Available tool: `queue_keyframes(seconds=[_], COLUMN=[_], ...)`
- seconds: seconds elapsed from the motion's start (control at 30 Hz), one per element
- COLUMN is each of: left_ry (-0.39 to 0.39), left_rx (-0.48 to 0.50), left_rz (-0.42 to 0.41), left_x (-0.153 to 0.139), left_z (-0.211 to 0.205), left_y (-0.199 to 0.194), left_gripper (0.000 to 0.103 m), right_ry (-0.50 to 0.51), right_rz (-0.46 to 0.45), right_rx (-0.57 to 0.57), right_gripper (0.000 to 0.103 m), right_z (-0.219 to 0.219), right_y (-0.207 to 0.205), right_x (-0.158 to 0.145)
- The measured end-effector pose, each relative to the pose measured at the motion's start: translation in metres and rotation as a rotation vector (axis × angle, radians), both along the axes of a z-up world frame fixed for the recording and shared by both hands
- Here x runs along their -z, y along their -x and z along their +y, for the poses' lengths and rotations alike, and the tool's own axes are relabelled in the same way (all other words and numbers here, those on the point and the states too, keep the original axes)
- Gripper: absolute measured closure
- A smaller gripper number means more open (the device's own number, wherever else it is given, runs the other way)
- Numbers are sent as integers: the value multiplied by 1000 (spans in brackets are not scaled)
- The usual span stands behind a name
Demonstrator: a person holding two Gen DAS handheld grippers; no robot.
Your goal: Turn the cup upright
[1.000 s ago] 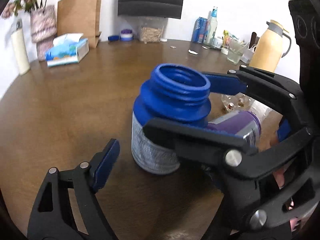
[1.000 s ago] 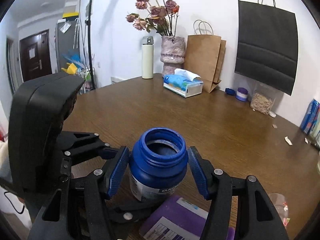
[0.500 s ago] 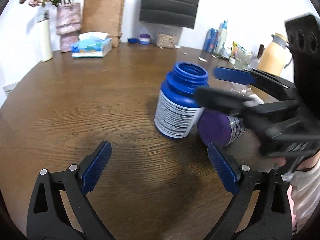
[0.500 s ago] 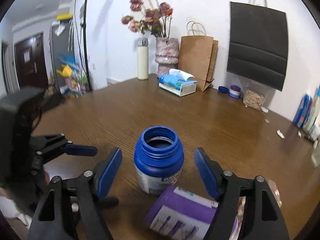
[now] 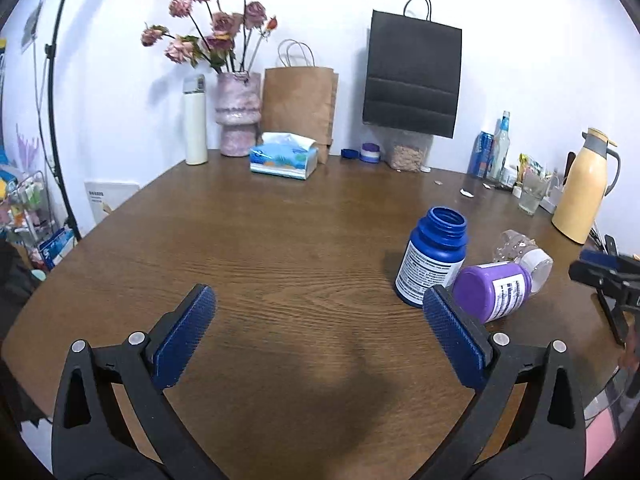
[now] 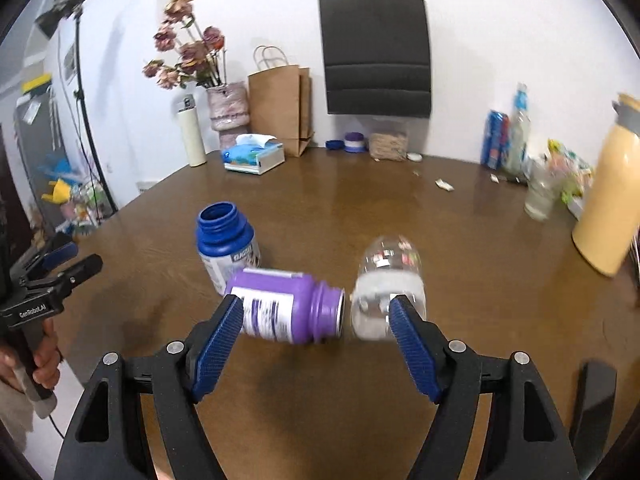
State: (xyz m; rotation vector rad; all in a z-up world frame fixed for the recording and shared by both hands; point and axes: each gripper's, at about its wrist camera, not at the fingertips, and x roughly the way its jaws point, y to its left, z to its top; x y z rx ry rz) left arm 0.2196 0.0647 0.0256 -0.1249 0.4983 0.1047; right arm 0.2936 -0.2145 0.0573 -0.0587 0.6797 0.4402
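A blue jar (image 5: 434, 256) (image 6: 226, 244) without a lid stands upright on the brown table (image 5: 280, 240), mouth up. Beside it a purple jar (image 5: 494, 290) (image 6: 288, 306) lies on its side, with a clear plastic bottle (image 5: 520, 252) (image 6: 388, 280) lying next to that. My left gripper (image 5: 318, 308) is open and empty, well left of the jars. My right gripper (image 6: 316, 312) is open, with the purple jar just beyond its fingertips and the left pad (image 6: 224, 332) near the jar's base. Each gripper shows at the edge of the other's view.
A tissue box (image 5: 284, 158), a vase of dried flowers (image 5: 236, 124), a white flask (image 5: 195, 120) and paper bags (image 5: 300, 104) line the far edge. A yellow jug (image 5: 584, 188), a glass (image 5: 532, 196) and cans (image 5: 486, 154) stand at the far right. A hand (image 6: 44, 364) holds the left gripper.
The right gripper opened off the blue jar, left it standing, and swung right toward the purple jar. The left gripper drew back and left, away from the jars.
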Motion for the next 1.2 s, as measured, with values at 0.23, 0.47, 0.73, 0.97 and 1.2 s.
queue_keyframes(seconds=[0.23, 0.47, 0.73, 0.97, 1.2], left_ry=[-42, -72, -82, -117, -141], left_rx=[-10, -39, -32, -1, 1], left_rz=[-50, -105, -290, -362, -368], left_x=[-13, -23, 0, 19, 20], left_z=[-4, -10, -28, -41, -51], left_y=[13, 43, 141, 215, 225], left_gripper=[0, 0, 0, 0, 0], right_ry=[-3, -22, -50, -91, -82], right_rz=[-46, -96, -292, -319, -344], right_rx=[-9, 18, -3, 20, -23], right_gripper=[23, 23, 23, 23, 23], right_z=[2, 8, 3, 1, 4], right_y=[28, 49, 145, 236, 260], right_x=[-7, -11, -4, 19, 24])
